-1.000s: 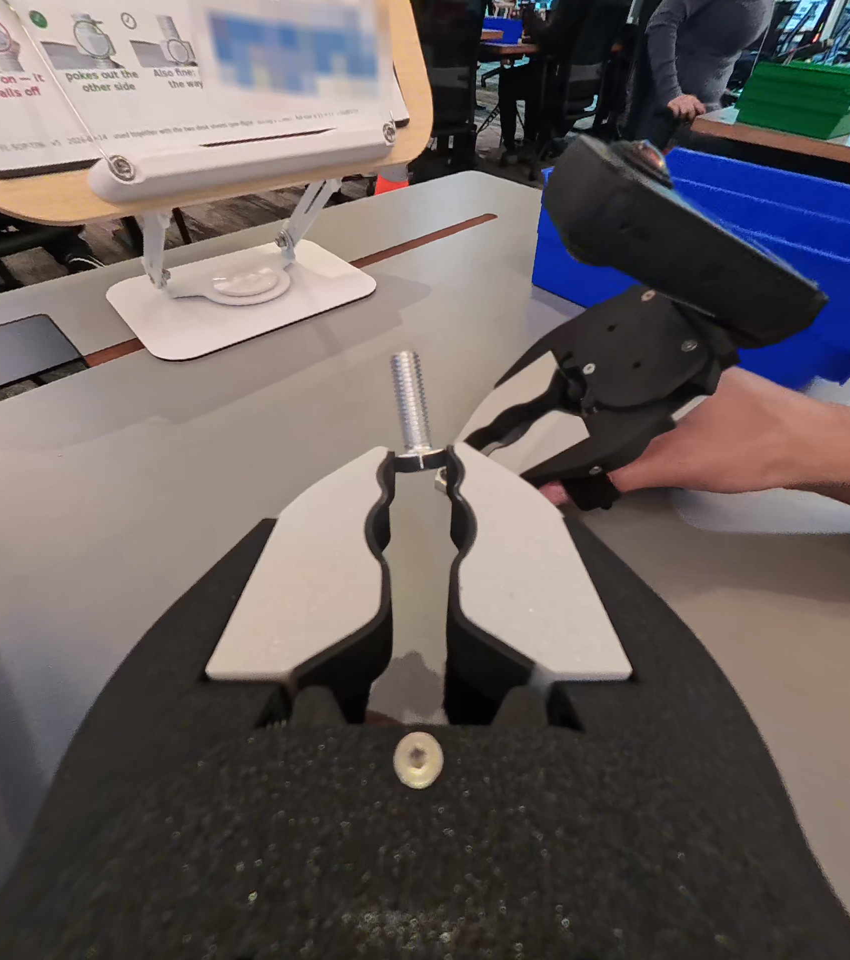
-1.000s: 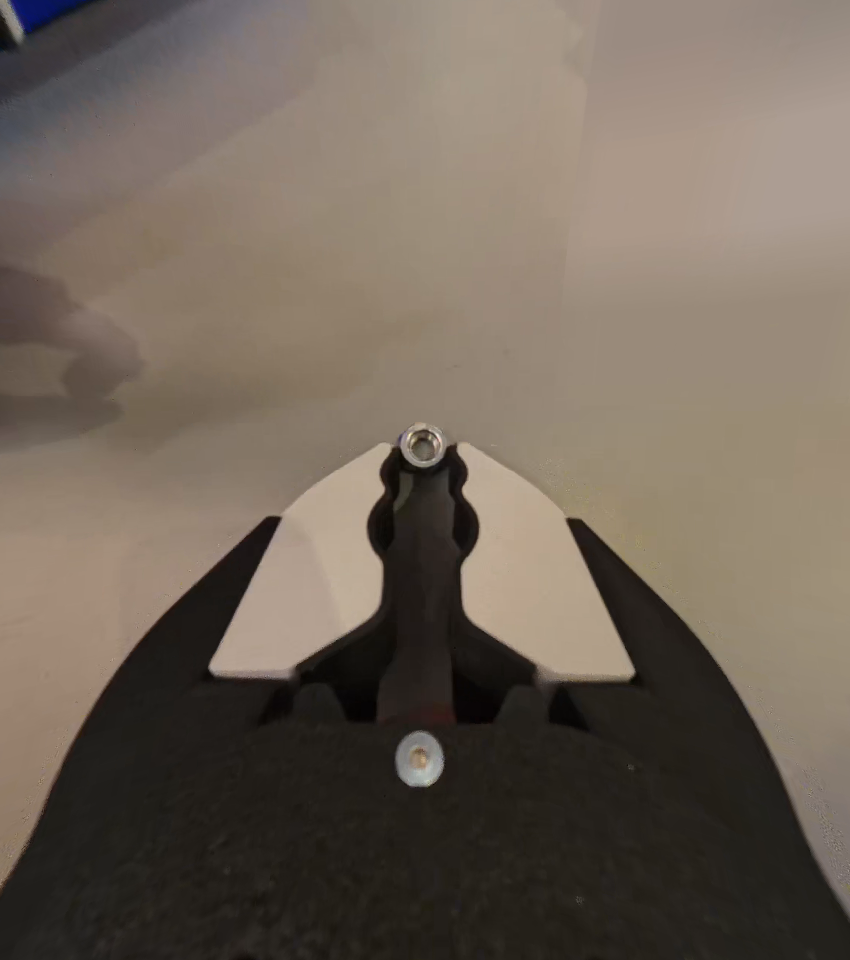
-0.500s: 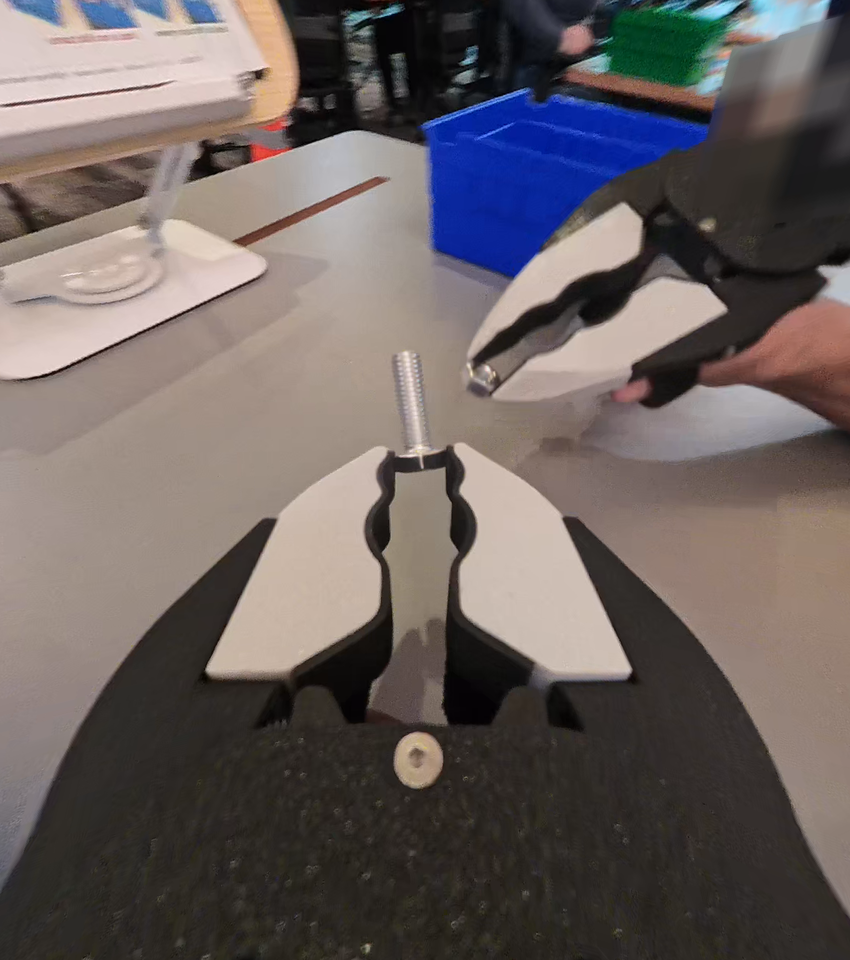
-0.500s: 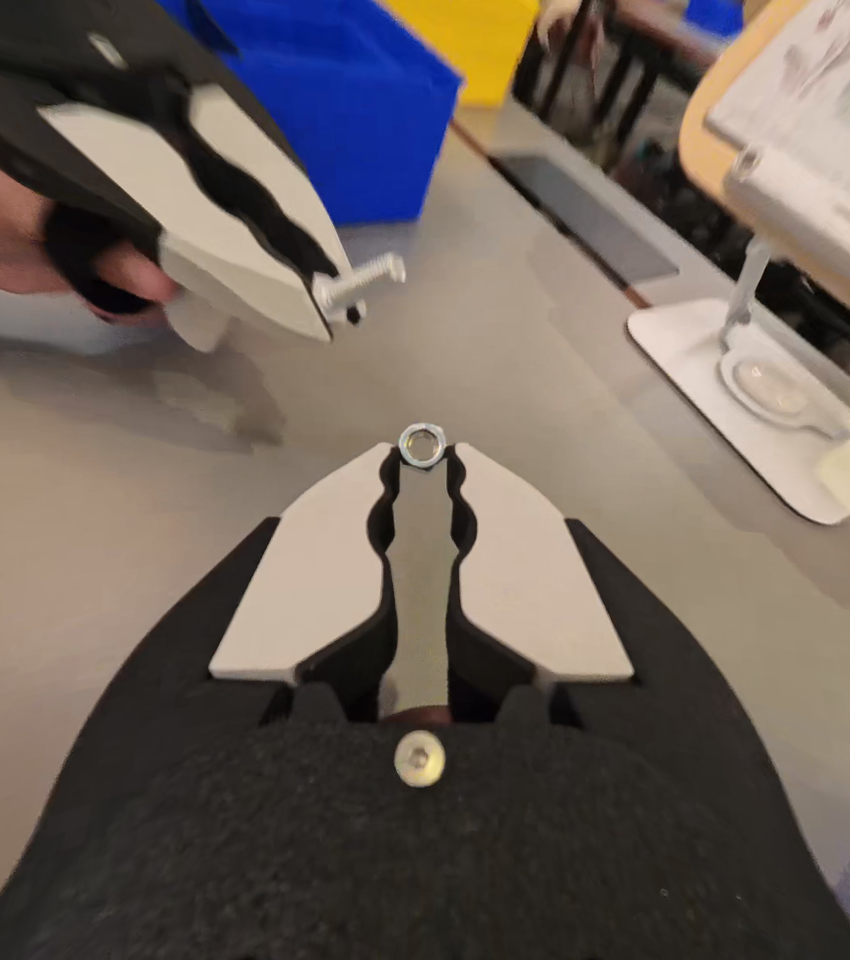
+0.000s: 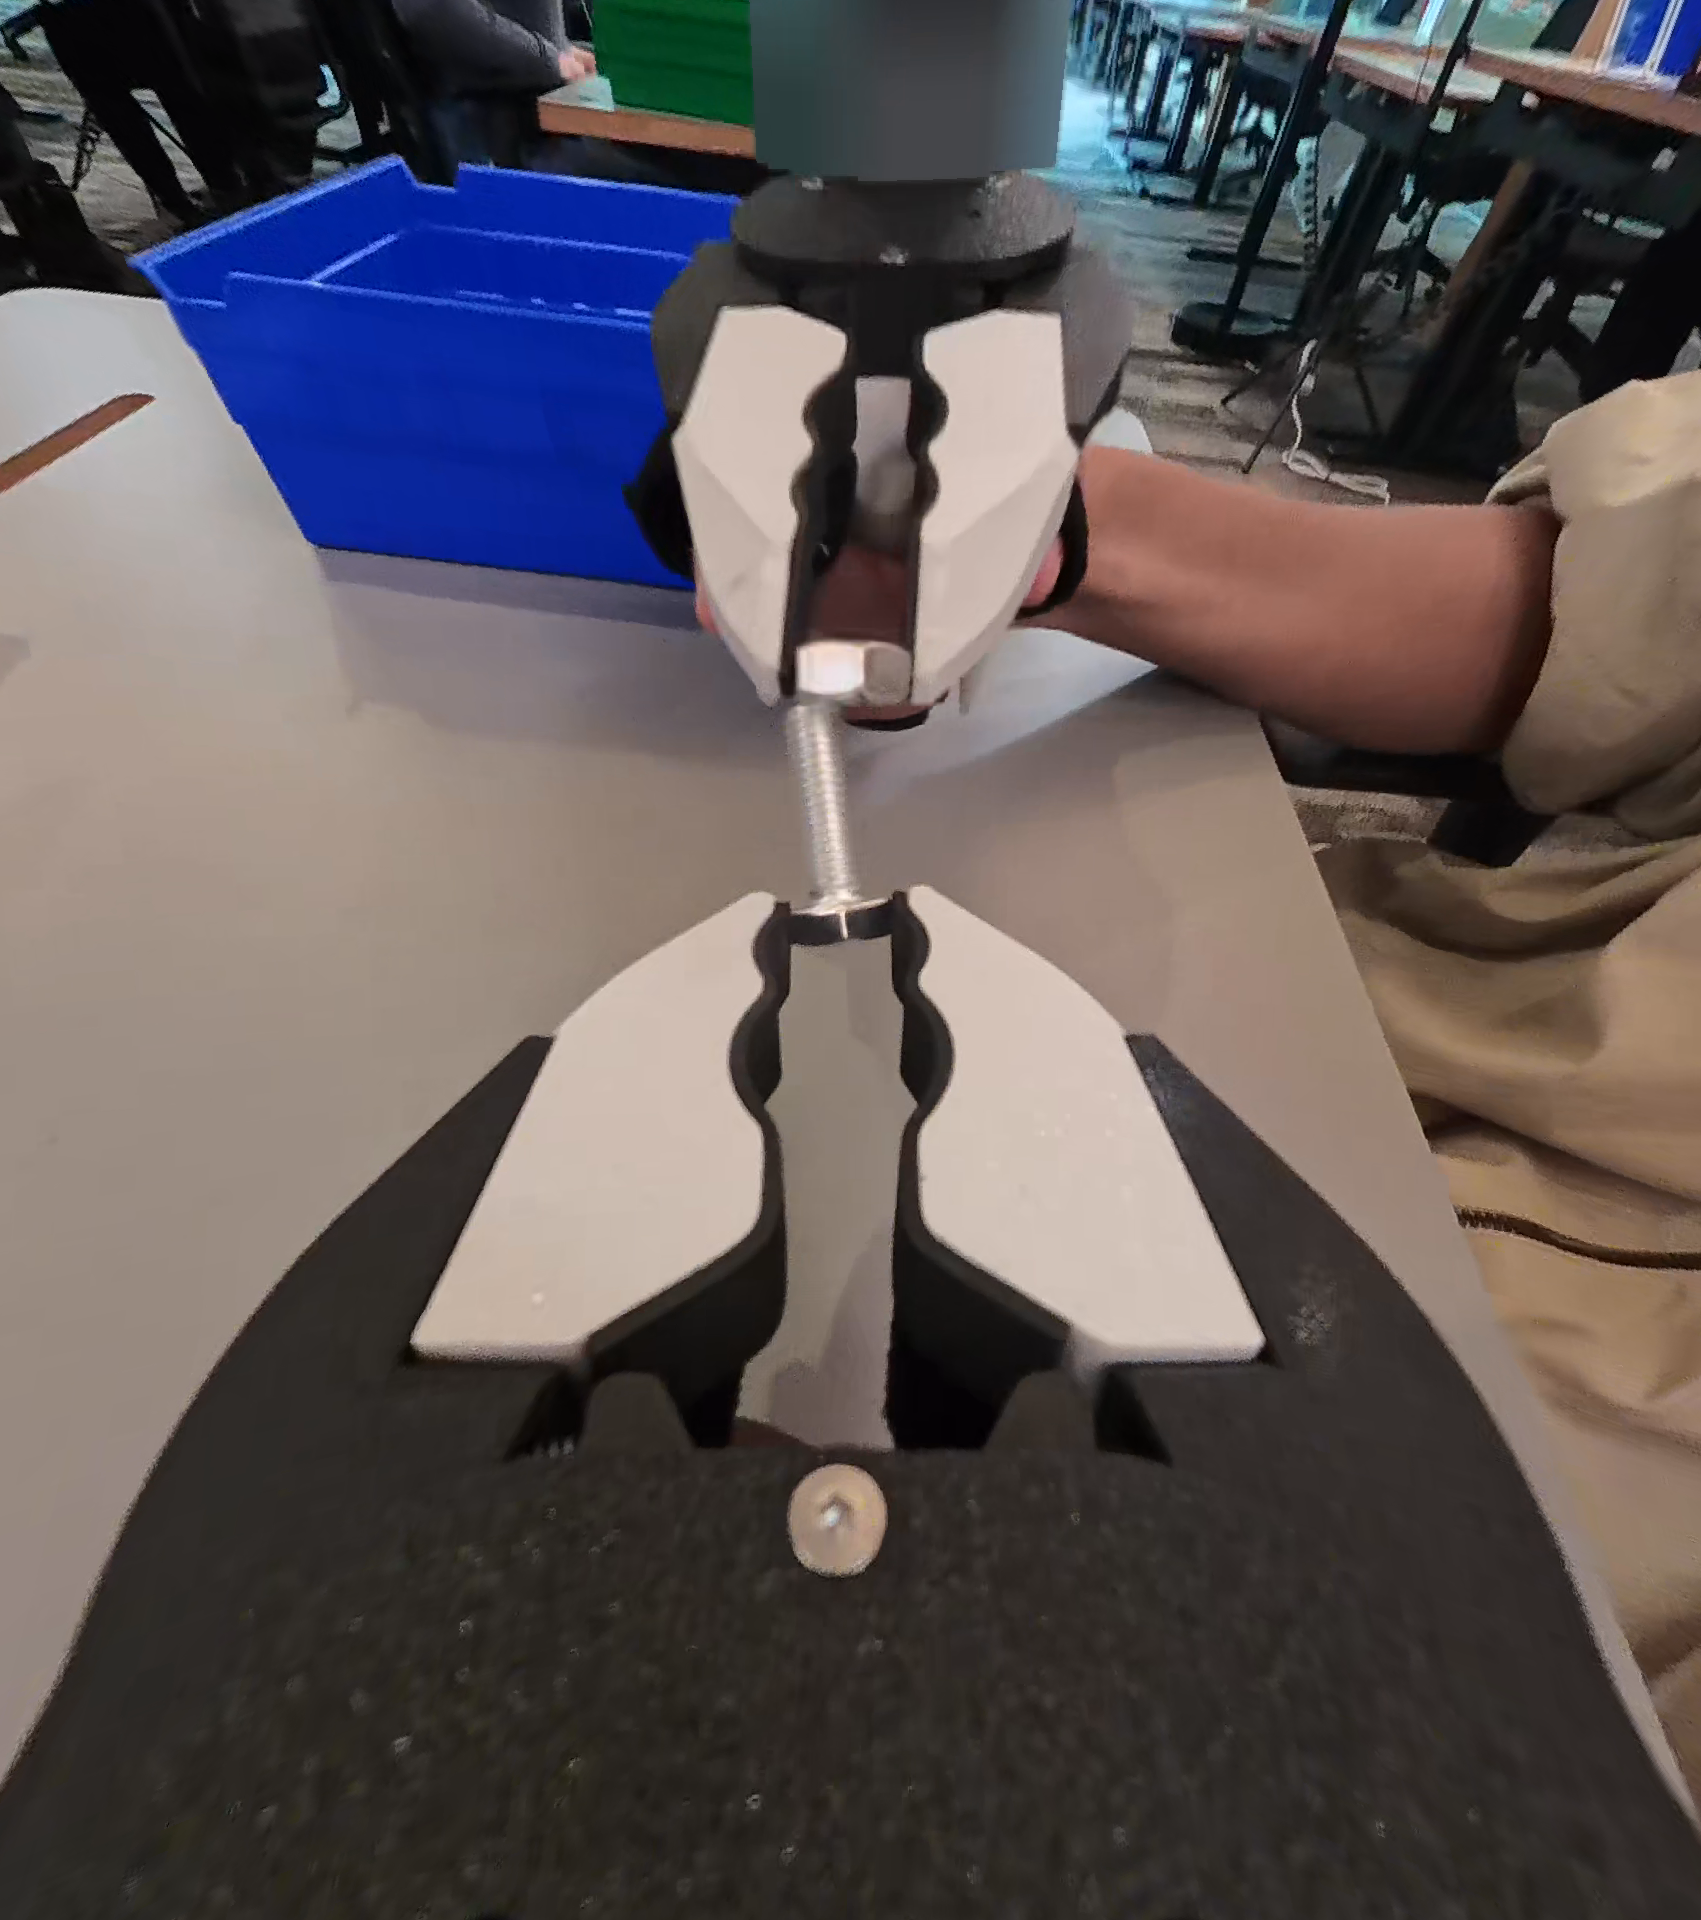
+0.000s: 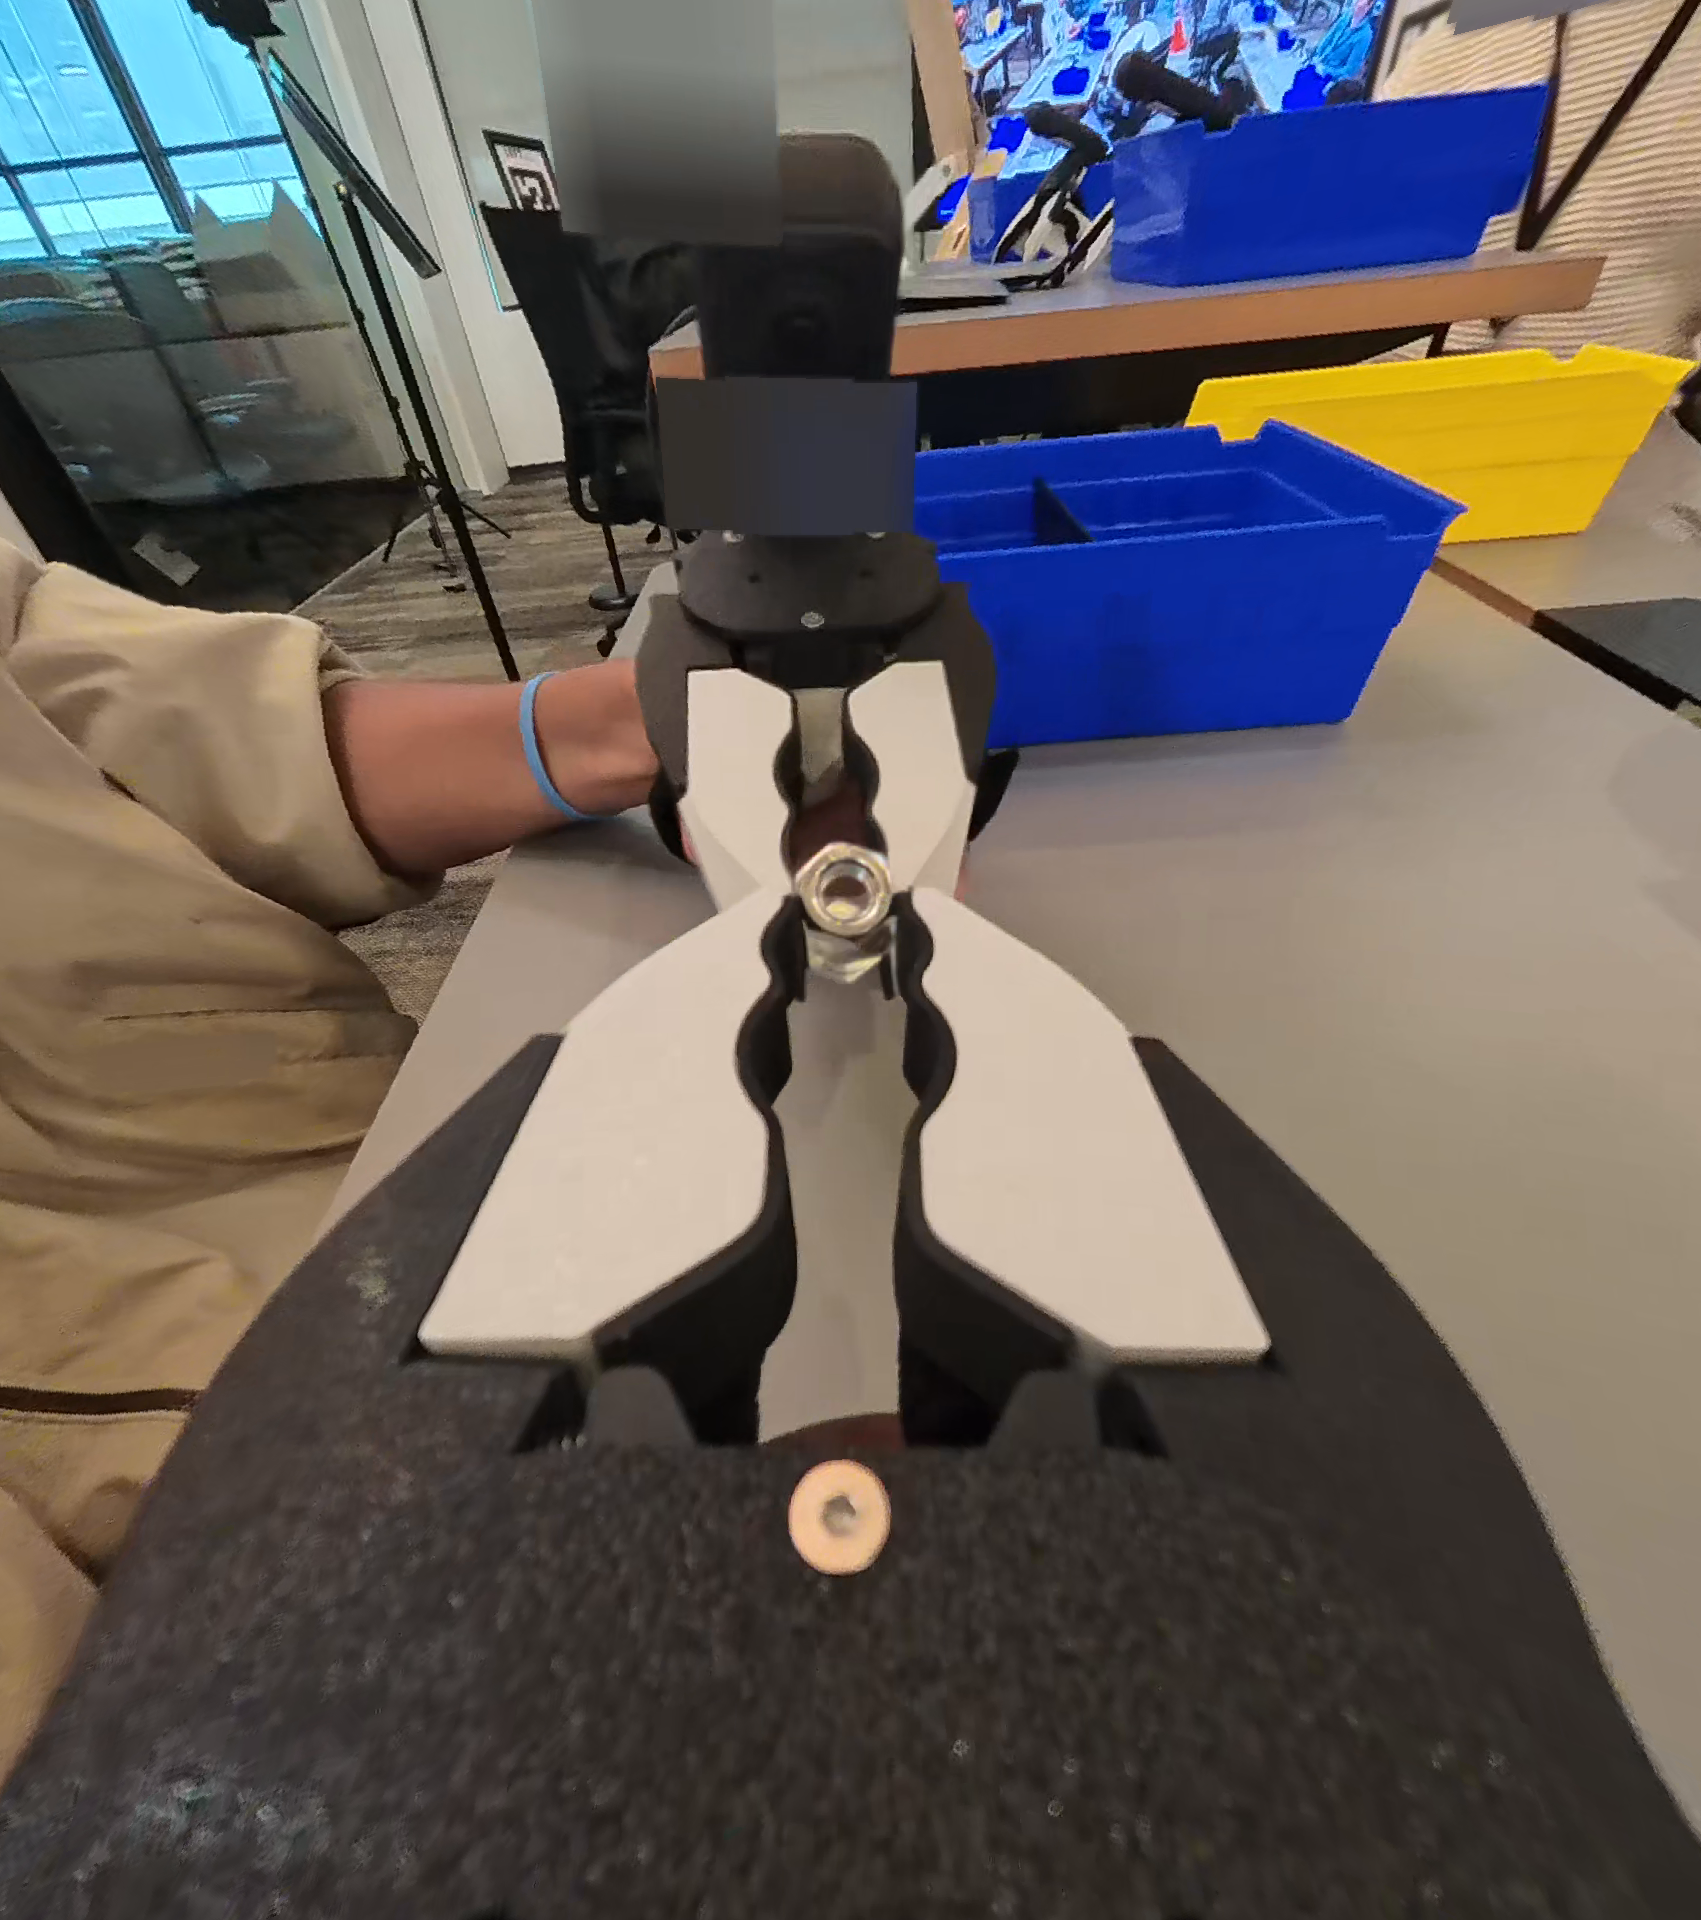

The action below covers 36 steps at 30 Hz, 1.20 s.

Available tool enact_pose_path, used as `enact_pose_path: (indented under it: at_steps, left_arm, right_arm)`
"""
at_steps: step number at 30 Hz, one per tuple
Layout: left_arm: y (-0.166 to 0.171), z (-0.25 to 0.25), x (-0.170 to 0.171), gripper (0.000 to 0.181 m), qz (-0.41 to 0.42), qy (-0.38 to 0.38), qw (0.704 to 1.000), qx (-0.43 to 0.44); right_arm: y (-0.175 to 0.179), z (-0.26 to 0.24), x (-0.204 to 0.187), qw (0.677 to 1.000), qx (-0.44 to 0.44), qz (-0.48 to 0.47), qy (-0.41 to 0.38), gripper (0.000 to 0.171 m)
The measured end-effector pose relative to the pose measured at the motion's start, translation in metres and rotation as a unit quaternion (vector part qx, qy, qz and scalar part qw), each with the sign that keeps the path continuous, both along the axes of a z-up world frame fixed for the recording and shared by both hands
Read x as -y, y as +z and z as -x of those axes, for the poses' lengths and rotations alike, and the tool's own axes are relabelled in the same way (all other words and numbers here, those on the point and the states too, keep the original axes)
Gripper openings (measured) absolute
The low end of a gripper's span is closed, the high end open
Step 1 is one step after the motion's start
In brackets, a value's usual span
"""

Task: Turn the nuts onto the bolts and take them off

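My left gripper (image 5: 838,914) is shut on the head of a silver bolt (image 5: 825,805), whose threaded shaft points away toward the right gripper. My right gripper (image 5: 848,673) faces it and is shut on a silver hex nut (image 5: 846,670) that meets the tip of the bolt. In the right wrist view my right gripper (image 6: 841,914) holds the nut (image 6: 841,896) end-on, its hole facing me. The left gripper (image 6: 820,790) is right behind it, and the bolt is hidden behind the nut. Both are held above the grey table (image 5: 306,831).
A blue bin (image 5: 441,384) stands on the table behind the grippers; it also shows in the right wrist view (image 6: 1168,613), with a yellow bin (image 6: 1448,436) beyond. The table edge (image 5: 1345,935) runs on the right, beside a person in beige sleeves (image 5: 1656,582). My left and right fingertips are right by each other.
Both grippers have swung round to face each other. The right gripper lifted the nut off the table and brought it to the bolt's tip.
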<state>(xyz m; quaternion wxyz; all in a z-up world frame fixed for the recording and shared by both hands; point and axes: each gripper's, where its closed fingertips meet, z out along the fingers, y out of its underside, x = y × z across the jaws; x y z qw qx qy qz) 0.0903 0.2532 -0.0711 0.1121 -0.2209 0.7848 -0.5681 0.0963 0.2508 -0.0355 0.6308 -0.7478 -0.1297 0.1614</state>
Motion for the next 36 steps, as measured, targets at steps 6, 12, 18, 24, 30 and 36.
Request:
enact_pose_path:
  at_steps: [6,12,18,24,30,36]
  left_arm:
    - [-0.002,0.009,0.005,0.018,0.001,-0.028,1.000,-0.010]
    - [0.003,0.023,0.014,0.018,0.032,-0.074,0.996,-0.038]
    - [0.020,0.040,0.019,0.018,0.096,-0.133,0.984,-0.066]
    - [0.027,0.053,0.019,0.018,0.124,-0.173,0.973,-0.085]
    - [0.026,0.056,0.020,0.018,0.125,-0.183,0.970,-0.096]
    - [0.024,0.025,0.016,0.018,0.095,-0.080,0.992,-0.032]
  right_arm:
    - [-0.007,0.001,0.007,1.000,0.007,0.017,0.018,0.017]
    - [0.002,0.018,0.010,0.998,-0.011,-0.006,0.061,0.017]
    - [0.017,0.036,0.020,0.992,-0.033,-0.037,0.118,0.017]
    - [0.021,0.042,0.017,0.992,-0.009,-0.043,0.119,0.017]
    - [0.018,0.046,0.017,0.992,0.008,-0.028,0.122,0.017]
    - [0.019,0.019,0.008,0.999,-0.006,-0.012,0.046,0.017]
